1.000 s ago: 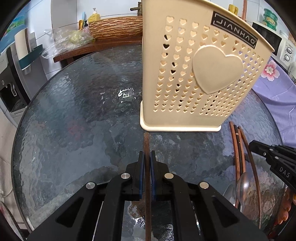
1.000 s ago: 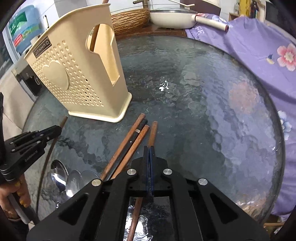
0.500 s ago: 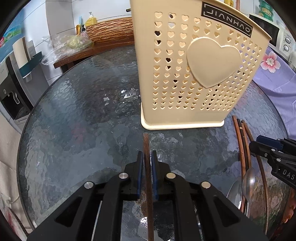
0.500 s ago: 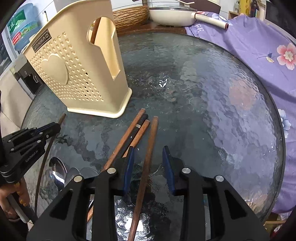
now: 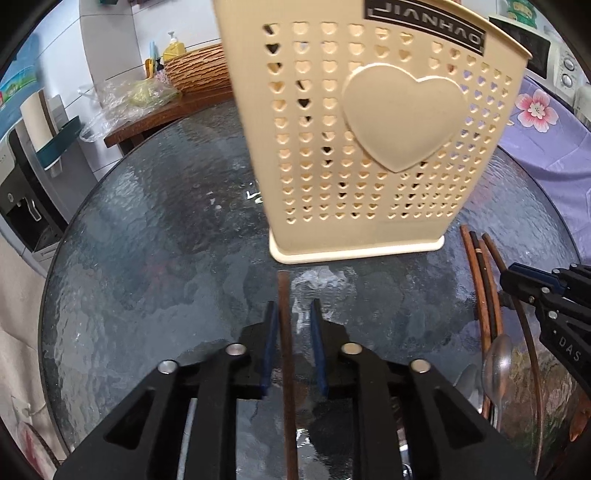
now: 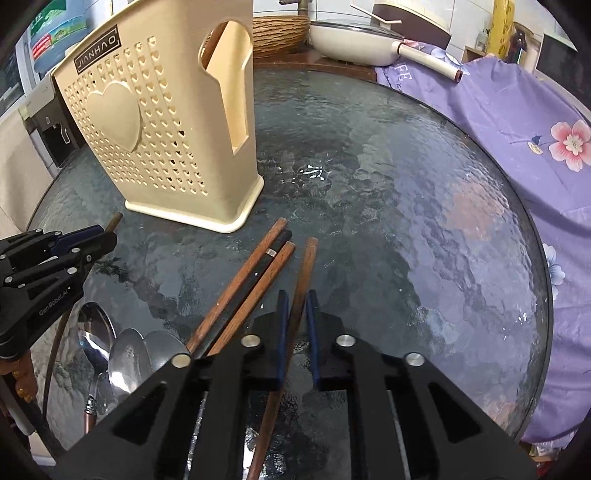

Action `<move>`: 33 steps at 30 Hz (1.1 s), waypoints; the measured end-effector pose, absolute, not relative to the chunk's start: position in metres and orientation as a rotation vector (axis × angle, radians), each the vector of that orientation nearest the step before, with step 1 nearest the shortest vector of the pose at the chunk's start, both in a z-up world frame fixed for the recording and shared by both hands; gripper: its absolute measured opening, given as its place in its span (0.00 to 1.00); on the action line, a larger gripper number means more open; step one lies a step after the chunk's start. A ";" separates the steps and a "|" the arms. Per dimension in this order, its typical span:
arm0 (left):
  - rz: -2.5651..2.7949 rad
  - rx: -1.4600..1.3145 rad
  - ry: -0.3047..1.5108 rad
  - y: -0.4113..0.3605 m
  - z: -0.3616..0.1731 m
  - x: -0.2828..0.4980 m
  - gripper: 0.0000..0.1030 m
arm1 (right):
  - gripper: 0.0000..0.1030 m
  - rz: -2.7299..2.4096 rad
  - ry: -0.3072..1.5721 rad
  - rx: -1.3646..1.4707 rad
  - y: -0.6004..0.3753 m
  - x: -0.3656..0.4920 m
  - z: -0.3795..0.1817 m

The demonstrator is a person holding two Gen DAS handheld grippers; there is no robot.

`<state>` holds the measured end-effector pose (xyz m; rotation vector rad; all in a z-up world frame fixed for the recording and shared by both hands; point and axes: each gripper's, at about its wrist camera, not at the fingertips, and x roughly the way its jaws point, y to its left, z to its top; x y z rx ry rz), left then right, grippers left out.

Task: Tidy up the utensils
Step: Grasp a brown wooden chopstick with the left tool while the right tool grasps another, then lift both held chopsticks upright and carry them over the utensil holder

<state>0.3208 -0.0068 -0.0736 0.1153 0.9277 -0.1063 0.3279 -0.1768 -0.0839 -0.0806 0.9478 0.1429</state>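
Note:
A cream utensil holder with heart holes stands on the glass table; it also shows in the right wrist view. My left gripper is open, its pads either side of a brown chopstick that lies on the glass. My right gripper is open around another brown chopstick, with small gaps at both pads. Three more chopsticks lie left of it. Steel spoons lie at the lower left.
The round glass table has a purple flowered cloth along its right side. A white pan and a wicker basket sit behind the table. A plastic bag lies on a wooden shelf.
Both grippers were shut on their chopsticks a second ago. The left jaws have opened. The right jaws opened wide, then narrowed around its chopstick. The left gripper has moved closer to the holder.

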 end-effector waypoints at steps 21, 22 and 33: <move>-0.107 0.085 0.909 -0.005 -0.069 0.317 0.06 | 0.07 0.177 0.923 0.062 -0.204 0.337 -0.081; -0.111 0.081 0.905 -0.004 -0.066 0.316 0.06 | 0.07 0.185 0.922 0.076 -0.206 0.338 -0.080; -0.144 0.005 0.851 0.015 -0.042 0.305 0.06 | 0.07 0.319 0.832 0.215 -0.224 0.332 -0.058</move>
